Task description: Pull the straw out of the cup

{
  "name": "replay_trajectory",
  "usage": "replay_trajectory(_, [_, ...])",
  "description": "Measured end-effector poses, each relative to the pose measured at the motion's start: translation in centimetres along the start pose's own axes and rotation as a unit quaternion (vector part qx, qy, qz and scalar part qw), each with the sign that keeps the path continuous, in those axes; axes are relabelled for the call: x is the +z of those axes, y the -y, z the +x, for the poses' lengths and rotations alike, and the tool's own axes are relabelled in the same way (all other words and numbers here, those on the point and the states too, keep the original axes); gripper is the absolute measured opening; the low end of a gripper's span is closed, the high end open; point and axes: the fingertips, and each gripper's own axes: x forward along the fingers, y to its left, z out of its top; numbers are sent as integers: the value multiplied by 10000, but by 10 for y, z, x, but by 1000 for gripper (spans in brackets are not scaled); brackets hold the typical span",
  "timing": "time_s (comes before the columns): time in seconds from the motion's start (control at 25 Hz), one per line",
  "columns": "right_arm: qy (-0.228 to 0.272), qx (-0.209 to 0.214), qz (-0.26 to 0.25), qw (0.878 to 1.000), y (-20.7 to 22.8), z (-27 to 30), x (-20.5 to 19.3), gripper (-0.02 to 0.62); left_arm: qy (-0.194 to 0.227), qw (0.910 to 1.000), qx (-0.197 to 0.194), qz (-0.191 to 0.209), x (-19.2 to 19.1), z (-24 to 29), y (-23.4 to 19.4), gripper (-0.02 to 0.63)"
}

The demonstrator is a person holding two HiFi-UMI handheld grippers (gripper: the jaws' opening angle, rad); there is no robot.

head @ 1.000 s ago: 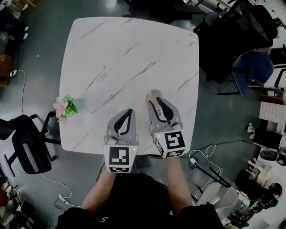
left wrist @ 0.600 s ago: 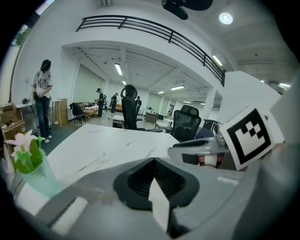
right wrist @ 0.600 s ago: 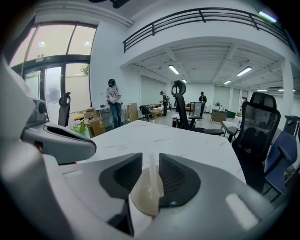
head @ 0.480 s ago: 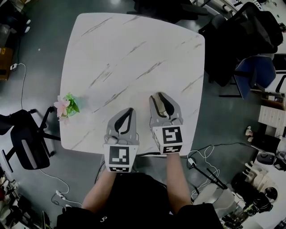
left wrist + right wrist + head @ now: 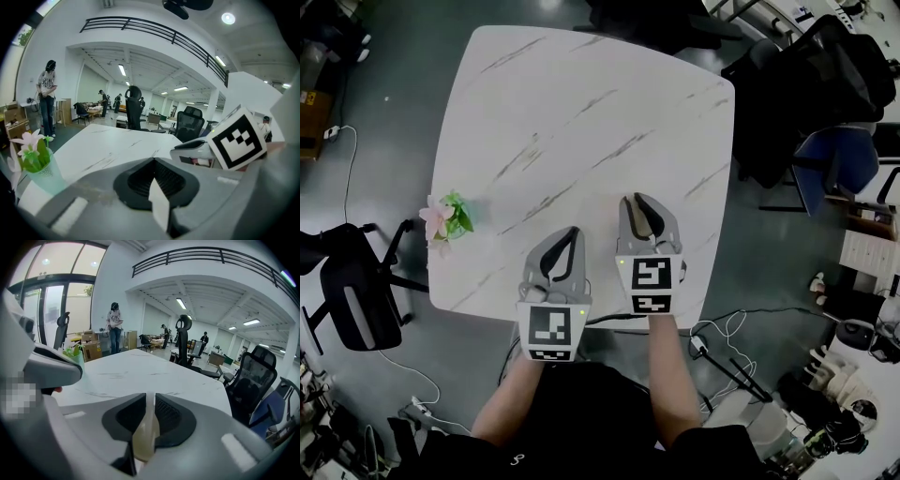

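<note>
Left claw (image 5: 154, 161) is clamped shut on a flat white strip (image 5: 160, 208), possibly the straw; the strip's lower end is hidden. Right claw (image 5: 149, 395), its jaws just closing, squeezes the pale translucent cup (image 5: 144, 437). Beyond both claws lie the white marbled table (image 5: 581, 112) and black office chairs (image 5: 248, 380).

White surface (image 5: 581, 112) veined with grey marbling; pink flowers (image 5: 434, 221) with green leaves (image 5: 459, 217); a pale beige, translucent cup (image 5: 143, 437); one blue chair (image 5: 836, 161); dark grey floor (image 5: 384, 141).
</note>
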Motion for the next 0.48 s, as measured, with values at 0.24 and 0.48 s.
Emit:
replay_trajectory(0.24, [-35, -109, -92, 9999, -1, -1, -2, 51, 73, 10000, 30, 39, 5, -10, 0, 2])
replay_trajectory(0.48, [714, -262, 243, 9968, 6, -28, 24, 49, 296, 9994, 38, 181, 23, -19, 4, 2])
